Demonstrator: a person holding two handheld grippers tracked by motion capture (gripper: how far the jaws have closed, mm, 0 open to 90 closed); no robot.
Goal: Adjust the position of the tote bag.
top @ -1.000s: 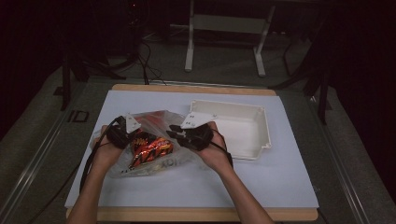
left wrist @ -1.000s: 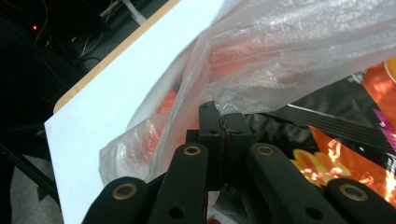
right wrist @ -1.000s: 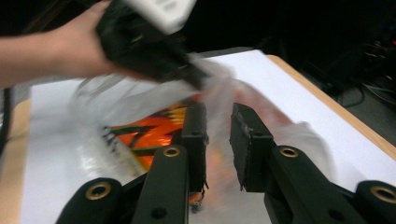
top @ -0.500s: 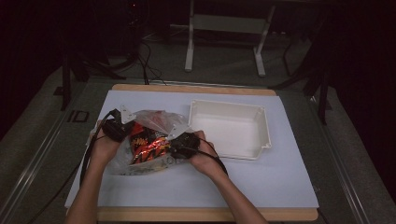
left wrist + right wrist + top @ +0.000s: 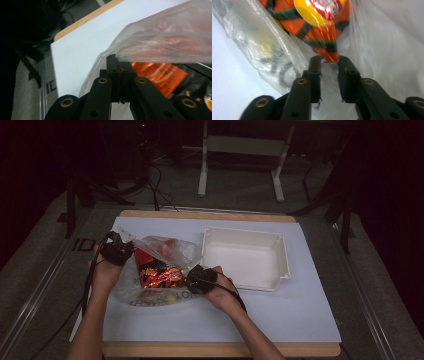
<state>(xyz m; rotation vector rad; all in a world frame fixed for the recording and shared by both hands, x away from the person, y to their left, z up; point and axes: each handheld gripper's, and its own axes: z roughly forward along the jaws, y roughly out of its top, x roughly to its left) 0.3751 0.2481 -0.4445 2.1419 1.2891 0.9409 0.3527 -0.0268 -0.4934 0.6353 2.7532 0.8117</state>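
Loosely crumpled, the clear plastic bag (image 5: 160, 270) lies on the white table (image 5: 280, 320) left of centre, holding a shiny orange-red snack packet (image 5: 159, 275). The left tool (image 5: 117, 251) is clenched on the bag's upper left edge. The right tool (image 5: 197, 281) has just been closing, its jaws parted around the packet's tip, through the film. Just beside the bag stands a white tray (image 5: 272, 280).

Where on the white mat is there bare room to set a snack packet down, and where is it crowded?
Free: the white mat along its near edge and its right strip beside the white tray, whose inside is also bare. Crowded: the left half, where the clear plastic bag of snack packets lies between the left gripper and right gripper.
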